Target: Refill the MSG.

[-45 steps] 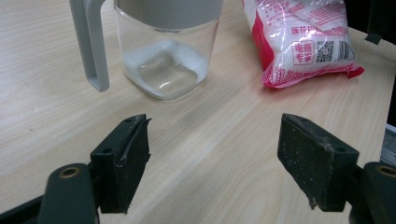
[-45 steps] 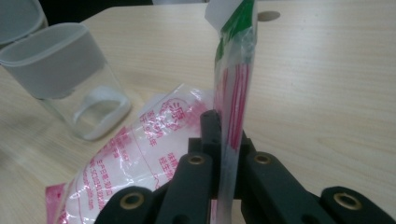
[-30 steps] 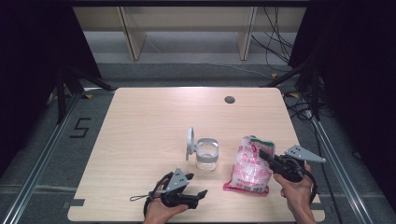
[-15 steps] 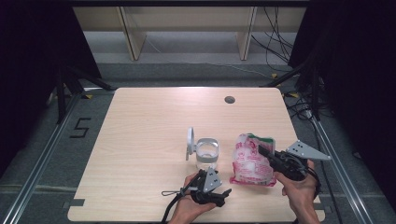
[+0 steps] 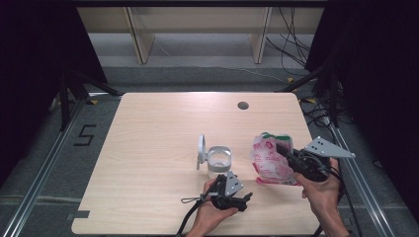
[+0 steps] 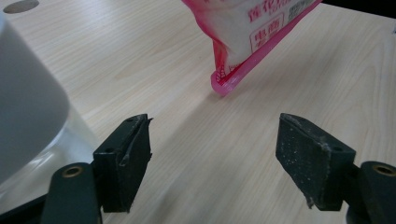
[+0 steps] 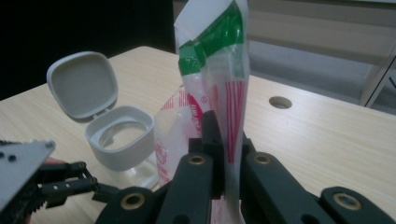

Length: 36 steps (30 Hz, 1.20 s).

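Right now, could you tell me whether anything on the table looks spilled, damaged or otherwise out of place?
Nothing looks spilled or damaged. The pink bag hangs tilted, one bottom corner near the table, but the right gripper is pinching it. The jar stands upright, its flip lid open.

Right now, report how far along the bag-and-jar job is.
Done: the jar stands with its flip lid open. In hand: the right gripper is clamped on the pink bag, lifted so one bottom corner is near the table. The left gripper is open beside the jar, holding nothing. Left: nothing from the bag is visible inside the jar.
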{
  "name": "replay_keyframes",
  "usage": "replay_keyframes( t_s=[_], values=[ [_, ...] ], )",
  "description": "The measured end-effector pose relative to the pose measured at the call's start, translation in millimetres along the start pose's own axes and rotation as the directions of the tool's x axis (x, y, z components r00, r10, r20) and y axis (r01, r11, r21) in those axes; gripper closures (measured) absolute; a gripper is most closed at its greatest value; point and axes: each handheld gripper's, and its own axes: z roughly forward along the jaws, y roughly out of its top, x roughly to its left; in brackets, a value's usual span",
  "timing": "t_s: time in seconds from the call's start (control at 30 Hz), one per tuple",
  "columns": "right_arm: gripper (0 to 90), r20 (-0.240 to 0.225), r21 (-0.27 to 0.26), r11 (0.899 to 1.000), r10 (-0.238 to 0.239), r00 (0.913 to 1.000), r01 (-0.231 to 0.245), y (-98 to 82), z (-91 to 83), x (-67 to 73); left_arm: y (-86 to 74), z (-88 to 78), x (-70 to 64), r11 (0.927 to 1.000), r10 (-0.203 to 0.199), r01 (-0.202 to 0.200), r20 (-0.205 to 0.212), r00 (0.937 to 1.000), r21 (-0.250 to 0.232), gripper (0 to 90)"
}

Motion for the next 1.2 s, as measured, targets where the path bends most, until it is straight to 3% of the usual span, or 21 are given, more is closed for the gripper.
replay_keyframes(
  t_s=[0.13,0.23,0.27,0.33,0.37,0.47,0.5,0.53,0.63,0.67,0.7,0.73,0.77,0.83,0.9,1.07,1.2],
  values=[
    [90.0,-0.036,-0.012,0.999,0.034,0.9988,-0.034,12.2,-6.1,-2.3,7.1,12.5,-5.8,0.9994,-0.027,0.027,0.012,0.9996,-0.024,28.1],
    [90.0,-0.057,-0.016,0.998,0.053,0.9970,-0.054,21.8,-11.5,-0.4,14.1,18.9,-10.9,0.9989,-0.008,0.008,0.005,1.0000,-0.046,29.5],
    [90.0,-0.057,-0.019,0.999,0.033,0.9978,-0.035,25.7,-12.4,0.4,15.6,20.2,-12.3,0.9989,-0.008,0.007,-0.011,0.9999,-0.045,29.5],
    [90.0,-0.062,-0.016,0.999,0.034,0.9975,-0.035,30.1,-14.1,2.5,19.5,25.6,-12.2,0.9975,-0.034,0.034,0.006,0.9994,-0.063,29.9],
    [90.0,-0.075,-0.022,0.999,0.028,0.9968,-0.030,32.6,-14.4,4.2,20.6,26.5,-13.2,0.9964,-0.043,0.042,-0.005,0.9991,-0.073,31.6],
    [90.0,-0.086,-0.029,1.000,-0.004,0.9963,0.001,36.1,-13.5,6.9,23.8,27.5,-16.0,0.9953,-0.020,0.019,-0.009,0.9998,-0.095,36.3],
    [90.0,-0.080,-0.010,1.000,0.012,0.9967,-0.013,36.6,-15.0,9.6,24.5,28.3,-18.3,0.9937,-0.026,0.024,-0.010,0.9996,-0.109,37.2],
    [90.0,-0.076,-0.024,1.000,0.006,0.9971,-0.008,36.4,-13.5,10.2,25.0,27.8,-18.3,0.9943,-0.012,0.011,-0.015,0.9998,-0.106,38.9],
    [90.0,-0.104,-0.010,1.000,0.016,0.9945,-0.017,35.3,-9.4,13.2,24.0,29.1,-20.3,0.9887,-0.033,0.032,-0.004,0.9994,-0.147,53.5],
    [90.0,-0.097,-0.005,1.000,0.007,0.9953,-0.007,34.8,-6.8,16.0,23.1,27.7,-21.8,0.9889,-0.039,0.035,-0.027,0.9989,-0.145,57.7],
    [90.0,-0.091,0.001,1.000,-0.028,0.9954,0.028,34.9,-4.0,17.2,22.0,27.6,-22.4,0.9900,-0.019,0.013,-0.038,0.9991,-0.141,63.0],
    [90.0,-0.085,0.000,1.000,-0.029,0.9959,0.029,34.8,-1.7,19.4,21.0,28.0,-24.5,0.9898,-0.009,0.003,-0.041,0.9991,-0.142,64.7],
    [90.0,-0.097,0.005,0.999,-0.035,0.9947,0.036,35.6,0.5,19.2,20.5,27.4,-26.3,0.9904,0.002,-0.007,-0.040,0.9992,-0.138,66.0],
    [90.0,-0.109,0.008,1.000,0.000,0.9940,0.001,36.9,4.9,22.7,20.3,25.6,-27.8,0.9896,0.005,-0.008,-0.021,0.9998,-0.144,67.7],
    [90.0,-0.119,0.009,1.000,-0.015,0.9927,0.016,40.9,8.3,23.1,19.9,23.1,-28.4,0.9879,0.010,-0.013,-0.026,0.9996,-0.154,69.2],
    [90.0,-0.113,0.019,1.000,-0.018,0.9934,0.020,48.0,15.8,26.2,19.1,17.8,-23.9,0.9847,-0.027,0.023,-0.024,0.9994,-0.173,70.2],
    [90.0,-0.113,0.017,0.999,-0.028,0.9932,0.030,52.7,24.9,32.7,18.3,17.4,-22.4,0.9801,-0.053,0.054,0.010,0.9985,-0.191,70.6]
  ],
)
